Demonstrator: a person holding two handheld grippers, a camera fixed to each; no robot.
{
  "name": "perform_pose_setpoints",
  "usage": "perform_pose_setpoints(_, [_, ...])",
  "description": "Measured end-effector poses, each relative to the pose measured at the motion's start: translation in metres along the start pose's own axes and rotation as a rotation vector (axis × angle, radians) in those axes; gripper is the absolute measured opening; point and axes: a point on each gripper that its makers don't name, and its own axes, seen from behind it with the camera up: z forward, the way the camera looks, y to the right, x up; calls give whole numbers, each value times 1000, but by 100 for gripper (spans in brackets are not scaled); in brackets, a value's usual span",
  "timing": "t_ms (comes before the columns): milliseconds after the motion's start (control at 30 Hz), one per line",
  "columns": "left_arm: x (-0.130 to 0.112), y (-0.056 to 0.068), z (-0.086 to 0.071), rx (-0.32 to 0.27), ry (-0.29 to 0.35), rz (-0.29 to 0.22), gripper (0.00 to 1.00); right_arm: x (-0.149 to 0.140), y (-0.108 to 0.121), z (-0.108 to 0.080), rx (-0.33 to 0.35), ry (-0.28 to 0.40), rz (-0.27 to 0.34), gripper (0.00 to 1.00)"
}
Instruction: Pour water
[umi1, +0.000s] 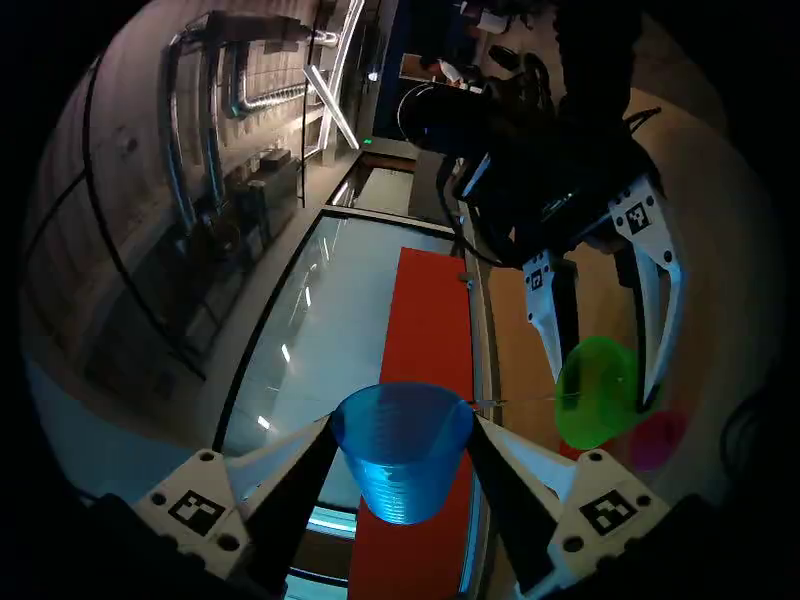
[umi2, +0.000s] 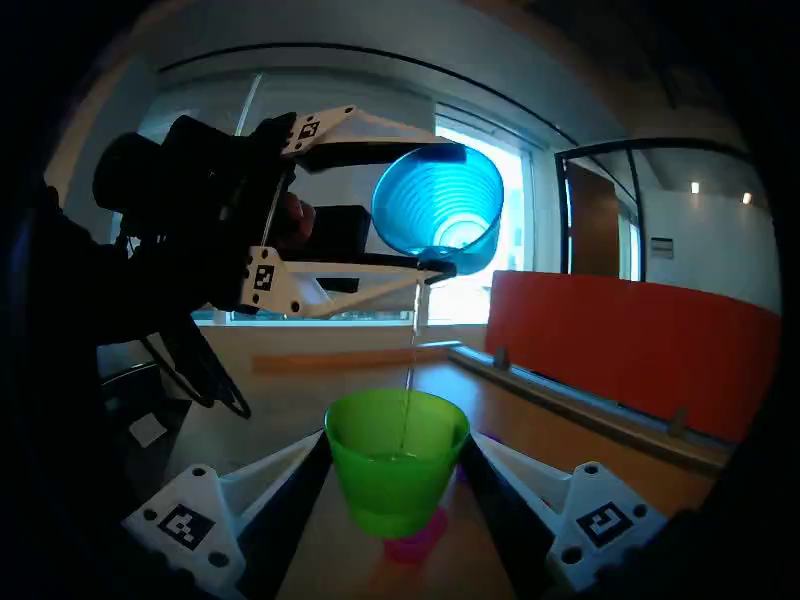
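Jaws clamped on a tipped blue cup (umi2: 440, 205), the left gripper (umi1: 400, 432) held it directly above the upright green cup (umi1: 597, 390) gripped between the right gripper's (umi2: 396, 450) jaws, so the thin stream of water (umi2: 411, 350) fell inside.

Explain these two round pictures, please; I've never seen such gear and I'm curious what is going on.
No robot here: a person holds a hand tool with two jaws in each hand, and a fisheye camera rides on each tool. The left gripper view looks along the left gripper, whose jaws clamp a blue cup. The right gripper view looks along the right gripper, whose jaws clamp a green cup, held upright. The blue cup is tipped, and a thin stream of water falls from it into the green one. Below lies a wooden table with a pink thing on it; a red panel stands behind.
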Motion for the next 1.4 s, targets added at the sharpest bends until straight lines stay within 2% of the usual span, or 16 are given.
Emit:
perform_pose_setpoints(800, [-2, -9, 3, 19, -3, 61, 87, 0, 1, 1, -1, 1, -1, 90])
perform_pose_setpoints(1400, [1, -7, 1, 26, 3, 111, 87, 4, 3, 0, -7, 8, 2, 90])
